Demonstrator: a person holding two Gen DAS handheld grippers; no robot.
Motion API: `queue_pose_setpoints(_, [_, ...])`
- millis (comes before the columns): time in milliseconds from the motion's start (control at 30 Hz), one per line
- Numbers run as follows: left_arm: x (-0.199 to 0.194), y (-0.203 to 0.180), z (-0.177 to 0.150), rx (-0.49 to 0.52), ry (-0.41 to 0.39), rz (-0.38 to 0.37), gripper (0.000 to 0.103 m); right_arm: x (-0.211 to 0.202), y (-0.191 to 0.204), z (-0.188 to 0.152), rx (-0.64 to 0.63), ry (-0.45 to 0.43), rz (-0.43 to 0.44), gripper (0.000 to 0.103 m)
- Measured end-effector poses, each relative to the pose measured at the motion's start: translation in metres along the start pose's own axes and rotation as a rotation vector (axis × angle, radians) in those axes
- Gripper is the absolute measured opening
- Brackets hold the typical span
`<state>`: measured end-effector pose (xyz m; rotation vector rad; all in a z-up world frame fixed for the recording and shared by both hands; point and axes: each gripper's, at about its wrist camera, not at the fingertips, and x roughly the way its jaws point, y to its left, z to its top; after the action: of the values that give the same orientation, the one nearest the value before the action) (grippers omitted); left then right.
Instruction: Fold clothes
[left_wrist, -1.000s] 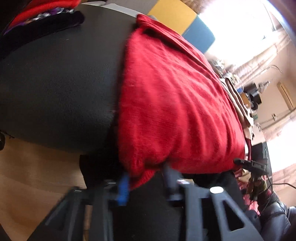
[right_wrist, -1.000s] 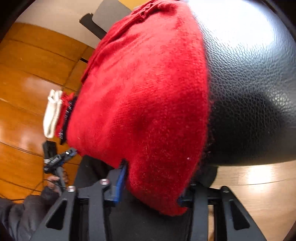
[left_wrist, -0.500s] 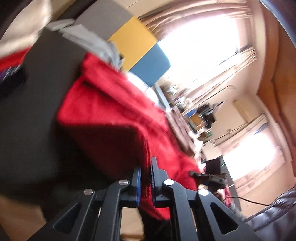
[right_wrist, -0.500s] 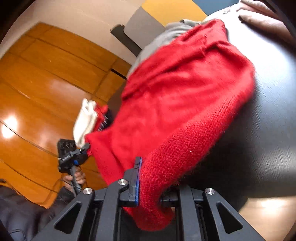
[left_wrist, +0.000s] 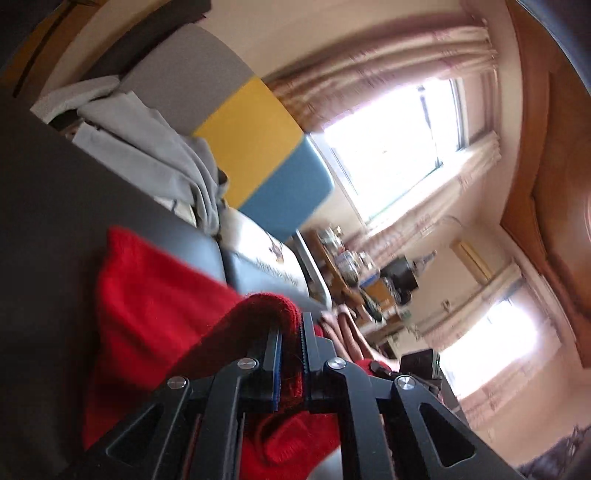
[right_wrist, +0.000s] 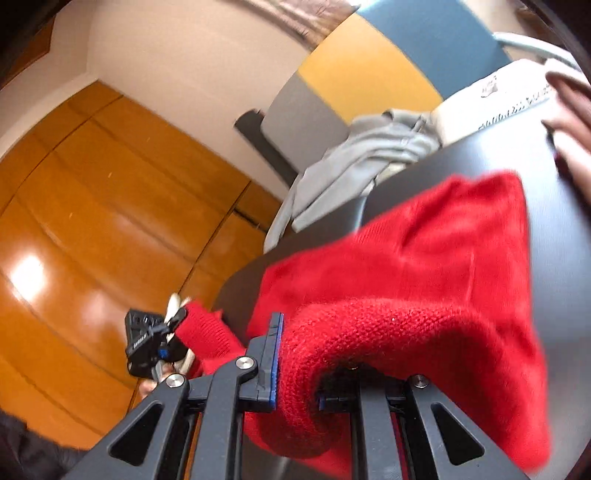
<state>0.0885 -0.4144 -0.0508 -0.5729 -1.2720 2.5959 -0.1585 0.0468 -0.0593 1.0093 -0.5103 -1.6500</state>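
- At the lower left of the left wrist view, the red knitted sweater (left_wrist: 155, 317) lies partly on the black leather surface (left_wrist: 48, 229), its near edge lifted into the left gripper (left_wrist: 291, 354), whose jaws stand narrow, pinched on a fold of the knit.
- In the right wrist view the sweater (right_wrist: 424, 280) fills the centre and lower right; the right gripper (right_wrist: 295, 362) grips a thicker rolled hem, jaws somewhat apart around the bulk.
- The step looks like carrying the near edge over toward the far edge, which lies toward the upper part of both views.
- To do it well, I judge both grippers should travel level and together (the knit stretches easily), keeping the edge taut.
- The crumpled grey garment (right_wrist: 354, 162), upper centre, sits beside the far edge; land short of it.
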Motion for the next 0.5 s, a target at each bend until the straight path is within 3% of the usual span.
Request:
queue_pose_setpoints(133, [0.032, 0.043, 0.031, -0.087, -0.035, 0.076, 0.007, 0.023, -0.025, 0.041, 0.033, -0.006, -0.082, 0.015])
queue_pose_setpoints(300, [0.082, 0.101, 0.013, -0.155, 0.067, 0.234, 0.007, 0.069, -0.072, 0.052, 0.082, 0.085, -0.252, 0.018])
queue_pose_setpoints(367, [0.080, 0.111, -0.007, -0.170, 0.085, 0.236, 0.007, 0.079, -0.083, 0.042, 0.098, 0.114, -0.260, 0.014])
queue_pose_setpoints(500, [0.056, 0.103, -0.029, -0.157, 0.076, 0.218, 0.007, 0.064, -0.085, 0.023, 0.094, 0.084, -0.203, 0.013])
